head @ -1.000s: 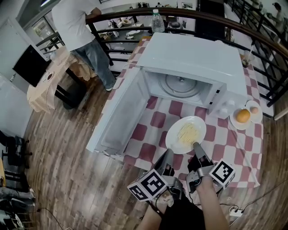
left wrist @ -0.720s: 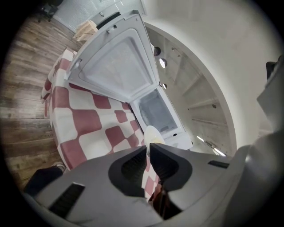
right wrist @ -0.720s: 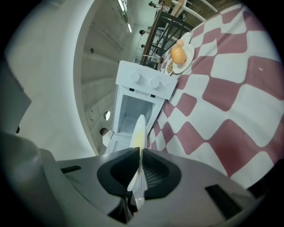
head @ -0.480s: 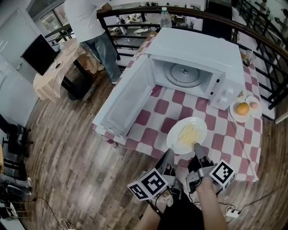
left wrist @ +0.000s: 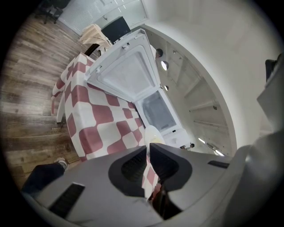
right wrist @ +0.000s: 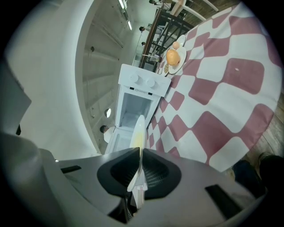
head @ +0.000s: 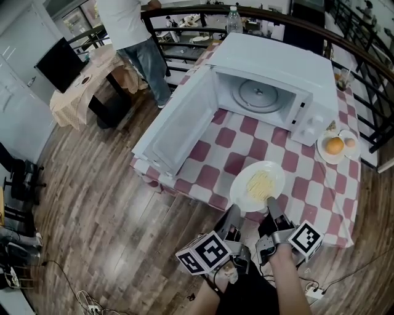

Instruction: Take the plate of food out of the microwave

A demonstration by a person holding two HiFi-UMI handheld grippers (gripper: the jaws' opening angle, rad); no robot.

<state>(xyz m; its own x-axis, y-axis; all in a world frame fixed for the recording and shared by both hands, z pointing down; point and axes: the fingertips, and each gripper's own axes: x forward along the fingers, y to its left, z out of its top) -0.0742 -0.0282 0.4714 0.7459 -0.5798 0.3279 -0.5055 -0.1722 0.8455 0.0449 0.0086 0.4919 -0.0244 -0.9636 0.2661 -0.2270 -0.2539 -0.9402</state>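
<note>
The plate (head: 258, 184) of yellow noodles is already out of the microwave (head: 277, 67), whose door stands open and whose turntable is bare; the plate is held over the near edge of the desk (head: 308, 184), above the red-and-white checked cloth. It is pinched at its near rim only: the left hand-held gripper (head: 233, 212) is closed on the rim's left part and the right hand-held gripper (head: 271, 202) on its right part, as both gripper views show with the thin rim between nearly closed jaws.

A slip is judged the chief risk; the rim is thin and smooth, the far side is unsupported, and its weight could tip the plate forward so that the noodles slide off. If the two grips are moved unevenly, the plate could be twisted loose; dropped here, it might miss the desk and fall to the wooden floor (head: 92, 203).

No brand or writing can be read; the cubes carry only square patterns, and the label of the bottle (head: 233, 18) is too small.
</note>
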